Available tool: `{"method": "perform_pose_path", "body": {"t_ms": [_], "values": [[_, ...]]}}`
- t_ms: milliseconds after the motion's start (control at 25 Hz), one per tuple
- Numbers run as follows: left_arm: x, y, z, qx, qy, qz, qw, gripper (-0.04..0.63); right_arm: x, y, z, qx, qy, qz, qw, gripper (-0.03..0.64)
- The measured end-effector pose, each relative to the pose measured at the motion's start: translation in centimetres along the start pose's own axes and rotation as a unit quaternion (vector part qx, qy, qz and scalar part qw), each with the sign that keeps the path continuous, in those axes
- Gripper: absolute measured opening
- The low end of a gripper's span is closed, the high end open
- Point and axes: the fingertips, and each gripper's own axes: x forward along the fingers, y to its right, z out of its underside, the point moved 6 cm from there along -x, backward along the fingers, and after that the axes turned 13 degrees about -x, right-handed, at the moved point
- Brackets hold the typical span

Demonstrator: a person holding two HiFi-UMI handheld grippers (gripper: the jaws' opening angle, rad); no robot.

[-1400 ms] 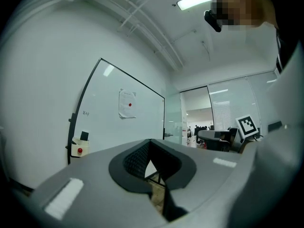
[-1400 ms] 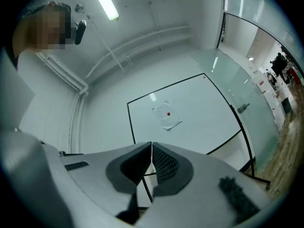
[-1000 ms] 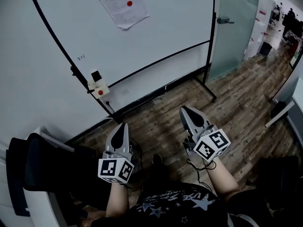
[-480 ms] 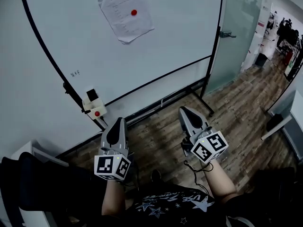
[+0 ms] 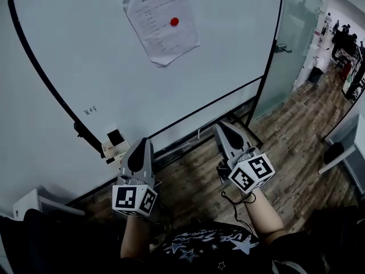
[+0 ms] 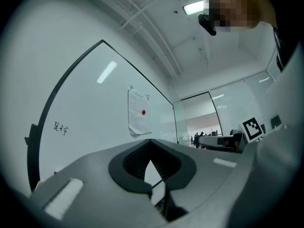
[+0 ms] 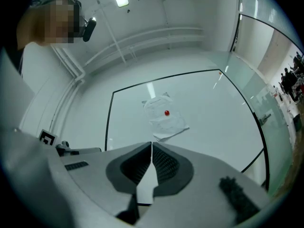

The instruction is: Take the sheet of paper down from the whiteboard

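Observation:
A printed sheet of paper (image 5: 161,23) hangs a little crooked on the whiteboard (image 5: 239,44), pinned by a round red magnet (image 5: 174,21). It shows in the left gripper view as the paper (image 6: 138,118) and in the right gripper view as the paper (image 7: 164,117) with the magnet (image 7: 166,113). My left gripper (image 5: 142,144) and right gripper (image 5: 221,127) are both shut and empty, held low in front of the board's bottom rail, well short of the sheet. Their tips meet in the gripper views, left gripper (image 6: 151,141) and right gripper (image 7: 151,144).
A small white holder with an eraser (image 5: 115,143) clings to the board frame's lower left. The board stands on a black stand over a wood floor (image 5: 296,124). A glass door (image 5: 293,27) is to its right; people stand far off at the right.
I have walked closer to the whiteboard: the sheet and board have grown larger and slid right and down in the head view. Both grippers stay shut.

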Motion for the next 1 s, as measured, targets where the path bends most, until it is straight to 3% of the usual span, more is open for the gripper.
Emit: {"method": "perform_pose_path", "body": {"t_ms": [440,560,840,1000], "values": [[5.7,-5.0,-3.1,0.006,0.012,0.029,0.9995,0.008,7.1,1.0,0.1,-0.027,0.011,0.01,1.0,0.017],[7.0,-5.5,-4.2,0.011,0.01,0.033,0.9993,0.049,8.5,1.5,-0.3,-0.024,0.016,0.007,1.0,0.017],[10.2,-5.6,-5.5,0.034,0.015,0.02,0.9991,0.048,12.8,3.3,-1.1,-0.036,0.035,-0.023,0.999,0.017],[12.6,-5.5,-6.1,0.057,0.009,0.002,0.9984,0.009,16.3,5.8,-1.8,-0.034,0.045,-0.043,0.997,0.017]]}}
